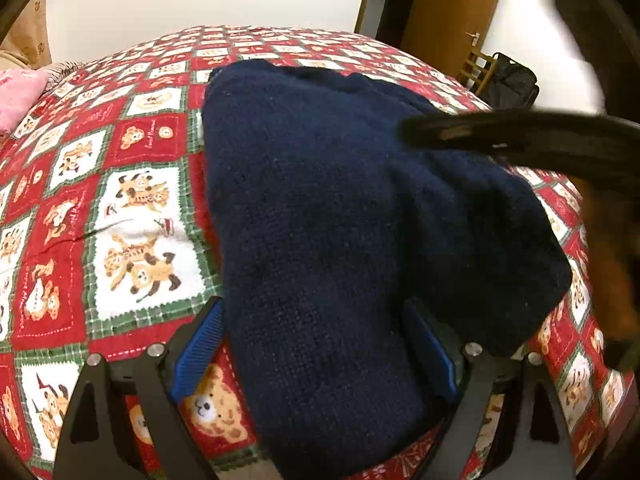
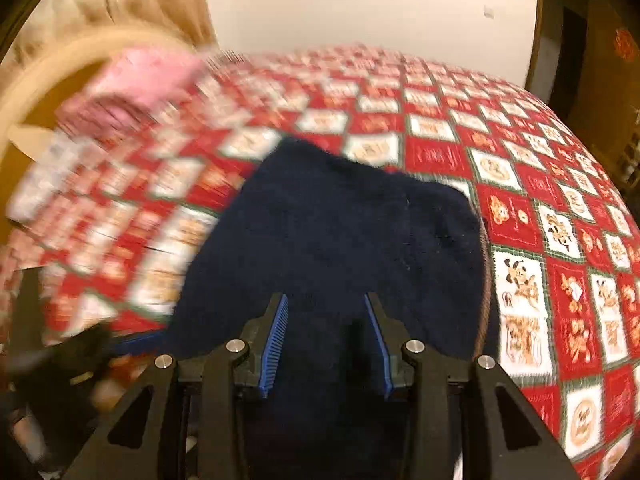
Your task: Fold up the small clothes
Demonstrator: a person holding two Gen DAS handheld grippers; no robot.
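Observation:
A navy knit garment (image 1: 320, 208) lies on the red and white bear-print bedspread (image 1: 136, 200). Its right part is doubled over into a rounded lobe. My left gripper (image 1: 314, 304) stands open low at the garment's near end, with the cloth running between its blue pads (image 1: 198, 348); the left pad sits clear of the cloth's edge. A finger of my right gripper (image 1: 500, 140) reaches in blurred from the right over the garment's upper part. In the right wrist view my right gripper (image 2: 327, 298) is half closed on a thick fold of the navy garment (image 2: 340, 220).
A pink cloth (image 1: 16, 96) lies at the bedspread's far left, also in the right wrist view (image 2: 148, 76). Behind the bed are a white wall, a brown door (image 1: 452, 20) and a black bag (image 1: 512, 80). Bedspread (image 2: 520, 208) shows on both sides of the garment.

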